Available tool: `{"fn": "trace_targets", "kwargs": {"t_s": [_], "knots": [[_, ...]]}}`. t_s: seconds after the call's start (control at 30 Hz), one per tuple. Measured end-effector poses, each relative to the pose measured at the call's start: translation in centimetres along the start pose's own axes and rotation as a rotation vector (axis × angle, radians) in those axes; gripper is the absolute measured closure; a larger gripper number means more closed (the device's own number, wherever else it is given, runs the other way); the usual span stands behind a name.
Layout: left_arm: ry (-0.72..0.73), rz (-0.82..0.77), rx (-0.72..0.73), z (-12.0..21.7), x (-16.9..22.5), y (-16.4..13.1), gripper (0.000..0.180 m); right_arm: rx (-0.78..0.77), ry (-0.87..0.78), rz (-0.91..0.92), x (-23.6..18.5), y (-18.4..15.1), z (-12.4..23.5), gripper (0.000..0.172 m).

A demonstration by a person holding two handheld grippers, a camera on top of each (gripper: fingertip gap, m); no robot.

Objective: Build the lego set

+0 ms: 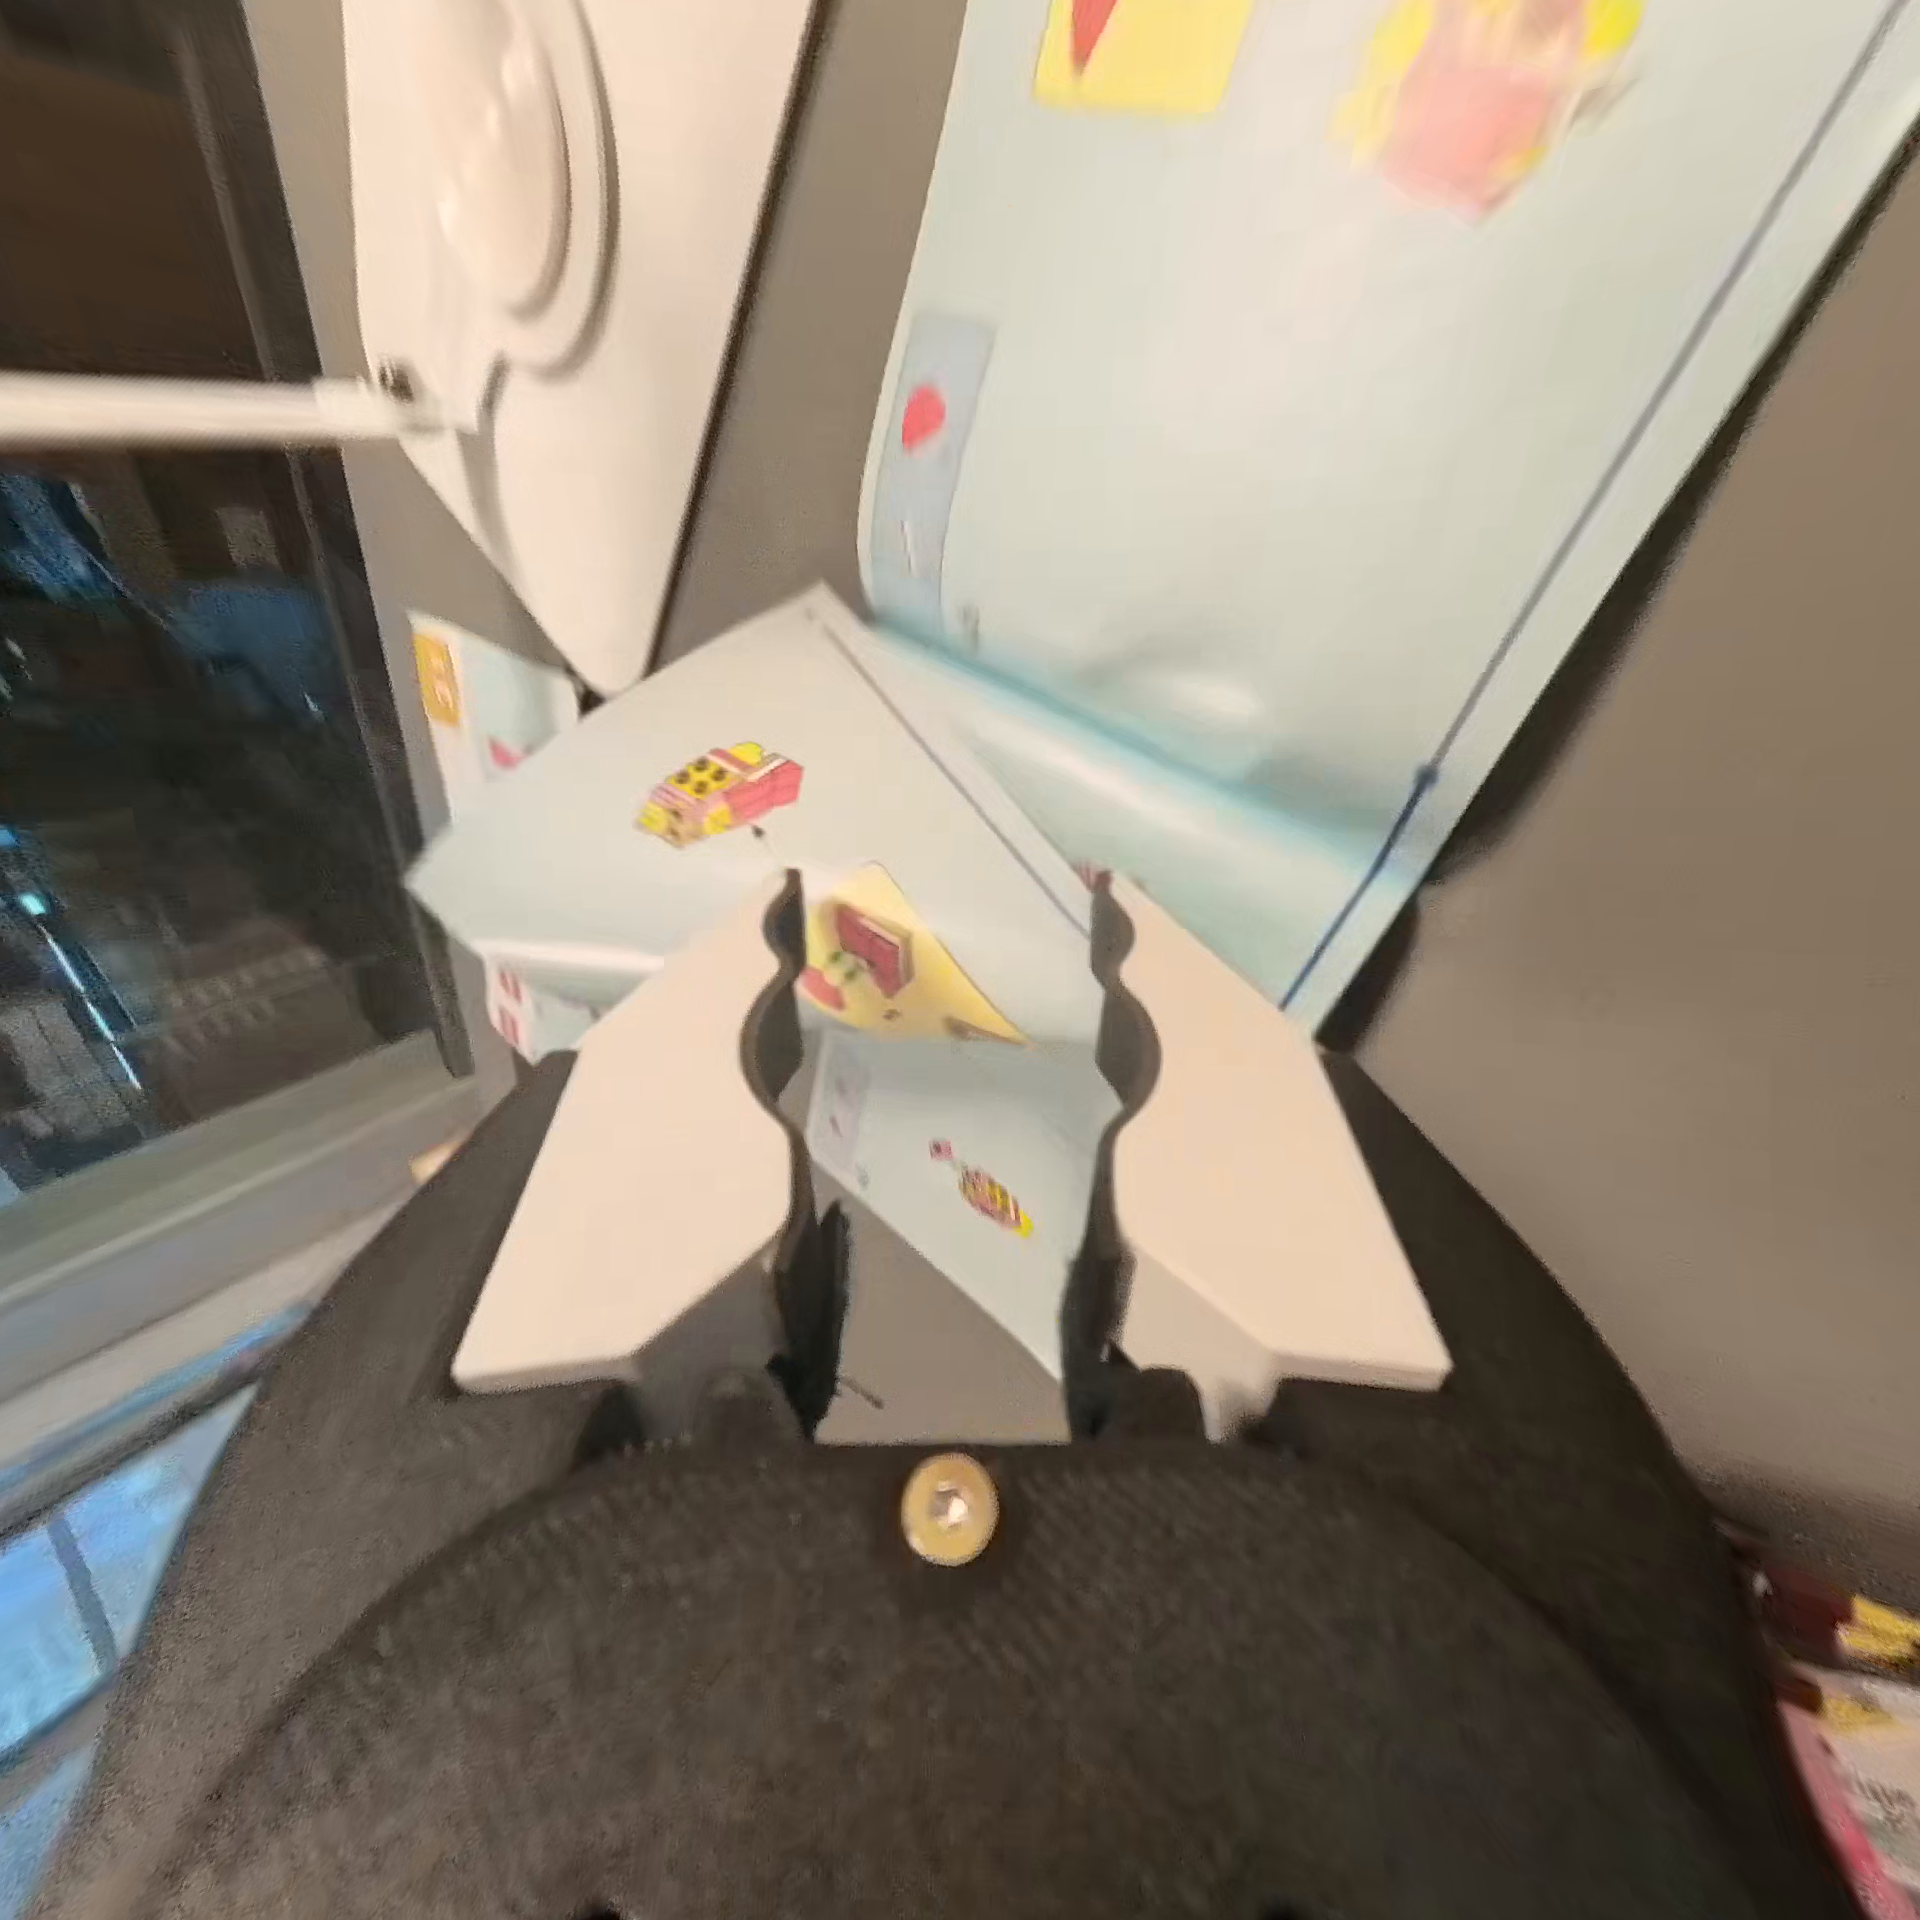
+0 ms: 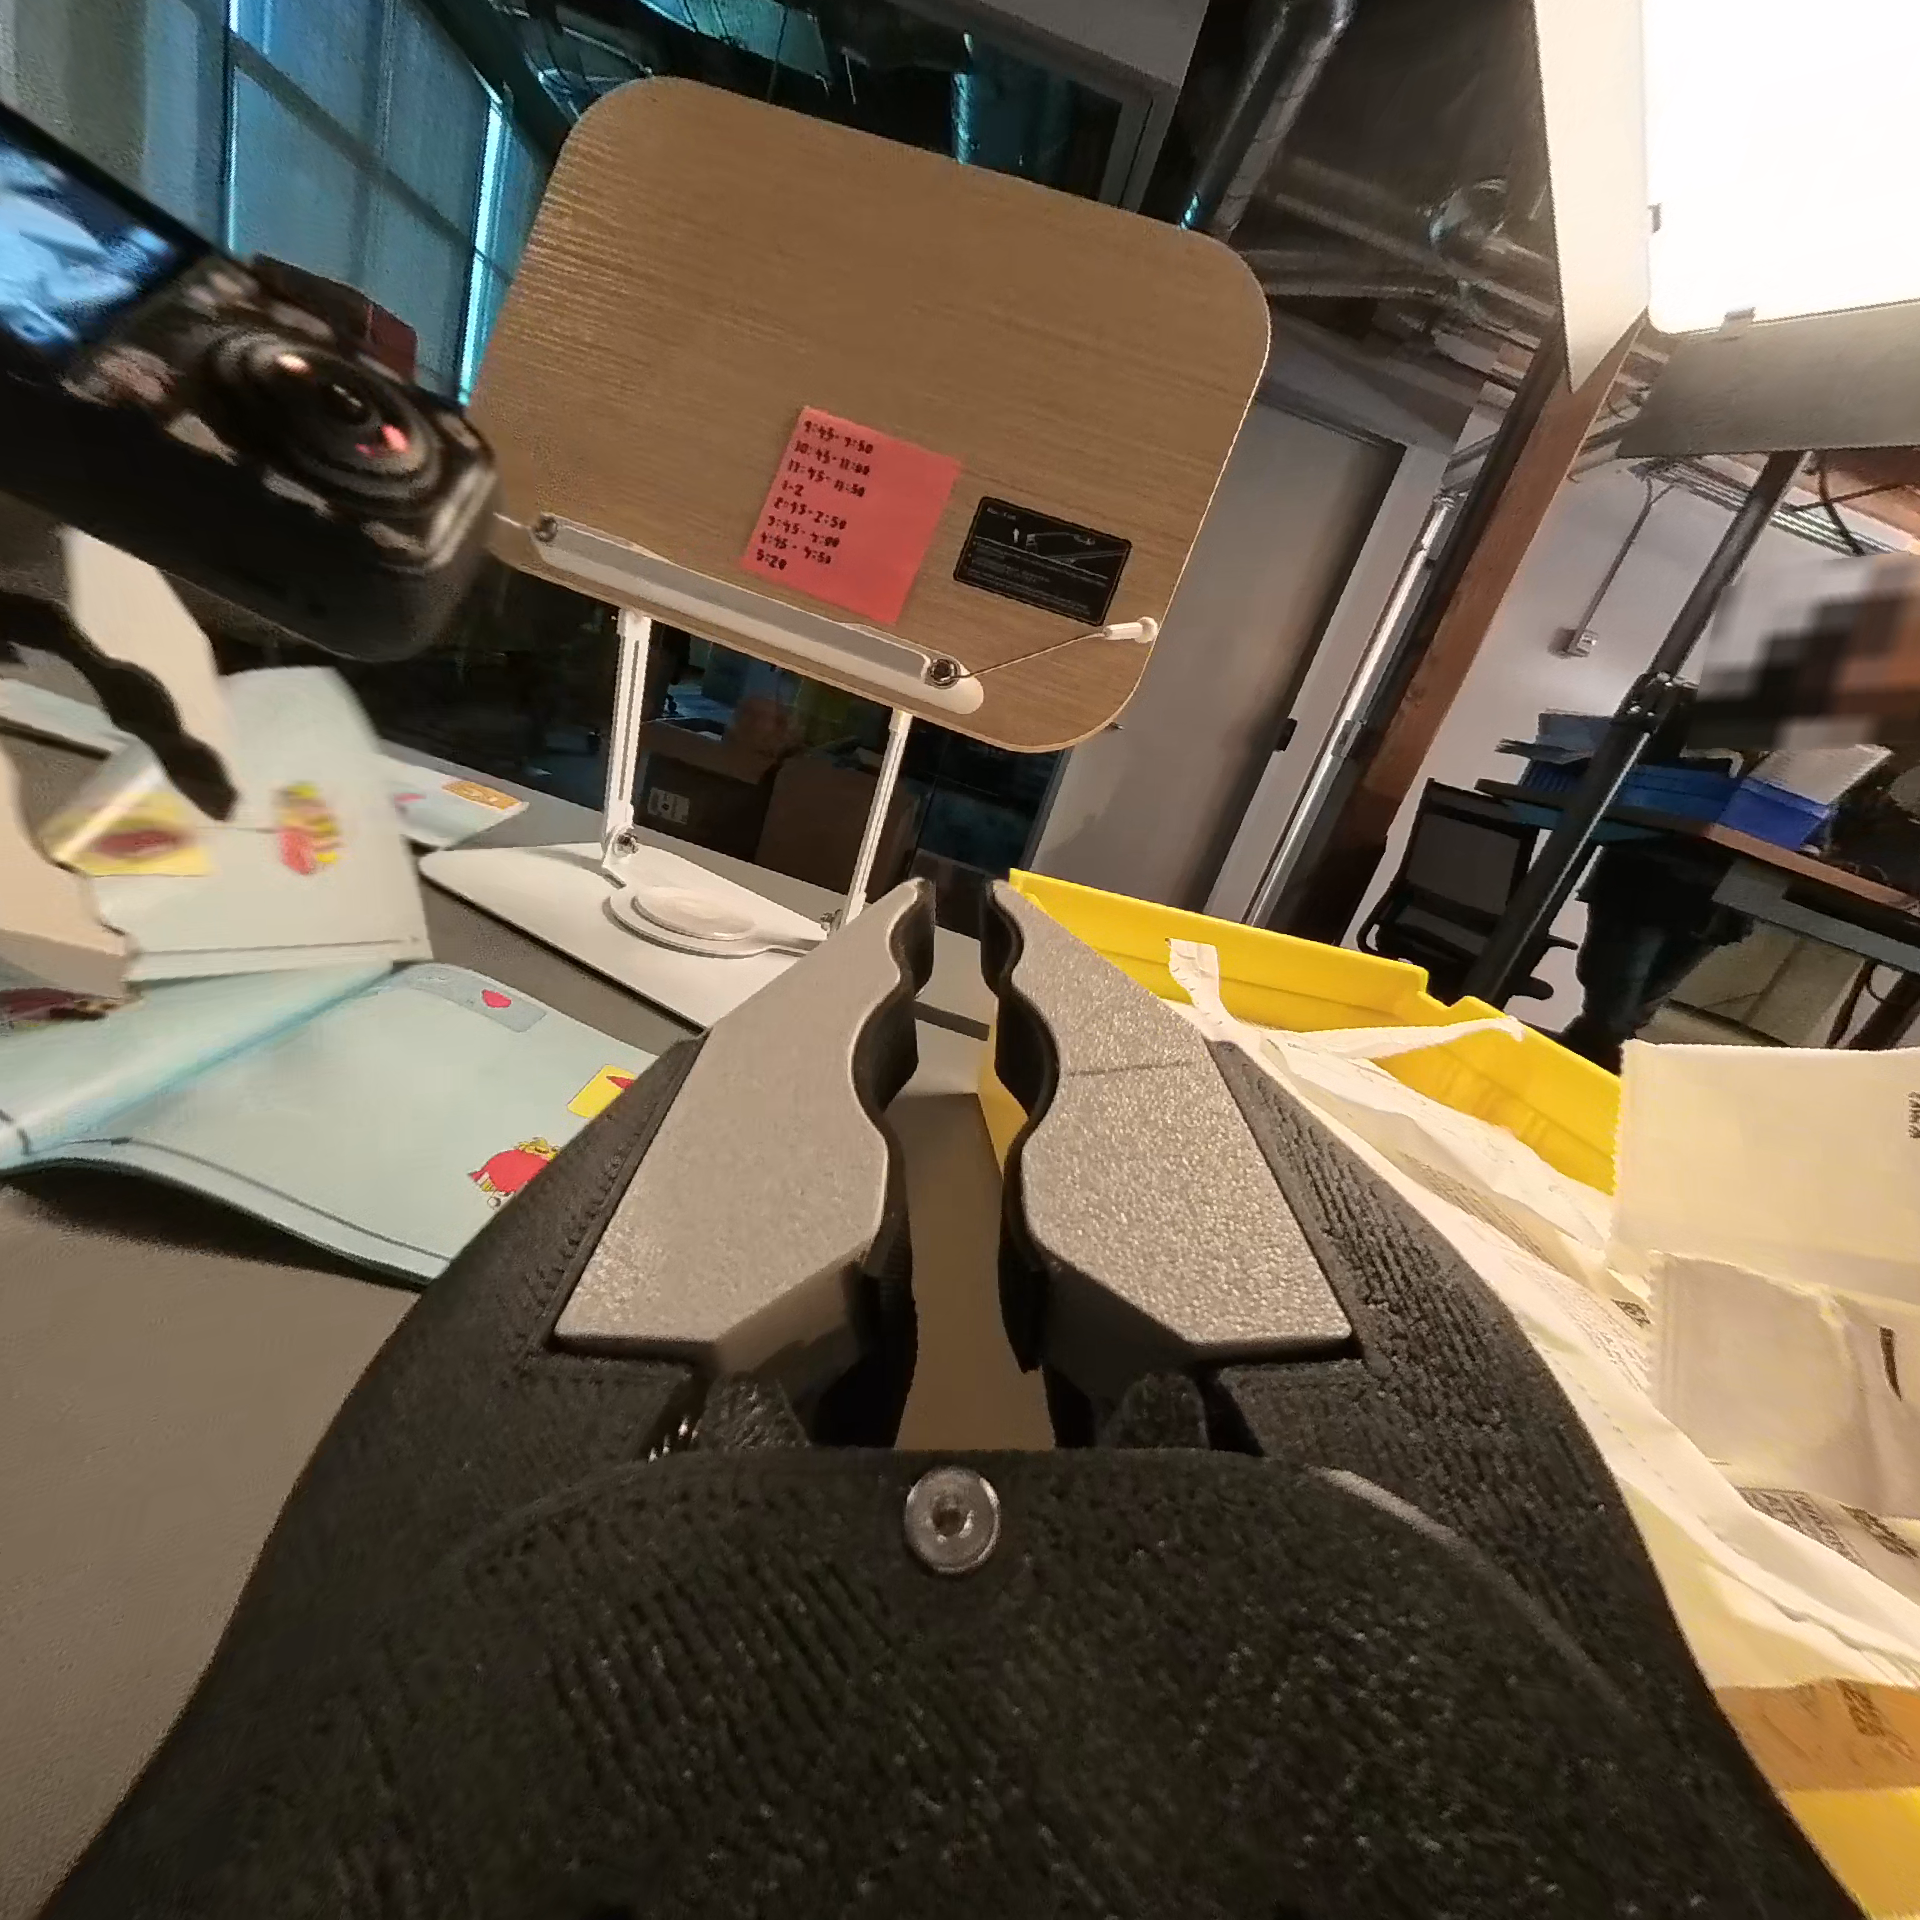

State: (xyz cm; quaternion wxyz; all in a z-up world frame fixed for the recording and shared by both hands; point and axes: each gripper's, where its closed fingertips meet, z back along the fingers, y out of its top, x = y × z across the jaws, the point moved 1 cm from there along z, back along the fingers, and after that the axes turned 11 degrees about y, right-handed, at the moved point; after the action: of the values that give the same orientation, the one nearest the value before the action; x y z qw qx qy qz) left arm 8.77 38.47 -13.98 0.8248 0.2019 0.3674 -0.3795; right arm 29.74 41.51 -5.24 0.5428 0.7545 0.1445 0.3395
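**A:** What does the left wrist view show?

**B:** The left claw [image 1: 945, 914] points down at a light blue booklet [image 1: 644, 862] printed with brick-model pictures, lying open on a dark grey surface [image 1: 1662, 935]. Its fingers stand well apart. A curled page [image 1: 904, 966] with a yellow panel rises between them; it lies close against the left pad [image 1: 784, 966], though blur hides whether they touch, and there is clear space before the right pad. A second open booklet [image 1: 1351, 468] lies beyond. A white stand base [image 1: 520, 260] sits at the upper left. The whole view is blurred.

**A:** And the right wrist view?

**B:** The right claw [image 2: 961, 914] hovers low over the same surface [image 2: 156, 1403], fingers almost together with a narrow slit between them and nothing in it. Just right of it is a yellow bin [image 2: 1299, 966] holding white paper bags [image 2: 1558, 1195]. Ahead stands a wooden board stand [image 2: 883, 364] bearing a pink note [image 2: 847, 509] and a black label [image 2: 1039, 556]. At the far left, the left claw [image 2: 114, 790] with its camera [image 2: 312, 457] is over the booklet [image 2: 260, 831].
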Motion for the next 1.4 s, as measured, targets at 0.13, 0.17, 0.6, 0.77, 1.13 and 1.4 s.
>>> {"fn": "trace_targets", "kwargs": {"t_s": [0.13,0.17,0.6,0.77,1.13,1.4], "knots": [[-0.06,0.12,-0.091,0.9,0.0,-4.4,0.111,-0.002,0.002,0.011,-0.1,0.1,0.0,0.166],[-0.072,0.167,-0.091,1.4,-0.2,-5.4,0.109,-0.001,0.001,0.014,-0.1,0.1,0.1,0.166],[0.223,0.885,0.772,14.9,-4.4,-13.7,0.116,0.026,-0.02,0.11,-0.5,0.6,0.3,0.165],[0.318,0.877,1.122,18.2,-2.8,-13.8,0.133,0.024,-0.065,0.11,0.2,0.4,0.6,0.165],[0.195,0.75,1.333,17.8,1.6,-14.4,0.155,-0.061,-0.23,0.147,1.6,-0.1,1.5,0.163],[0.179,0.871,1.277,15.9,0.6,-15.1,0.152,-0.065,-0.352,0.143,2.0,0.5,2.3,0.168]]}}
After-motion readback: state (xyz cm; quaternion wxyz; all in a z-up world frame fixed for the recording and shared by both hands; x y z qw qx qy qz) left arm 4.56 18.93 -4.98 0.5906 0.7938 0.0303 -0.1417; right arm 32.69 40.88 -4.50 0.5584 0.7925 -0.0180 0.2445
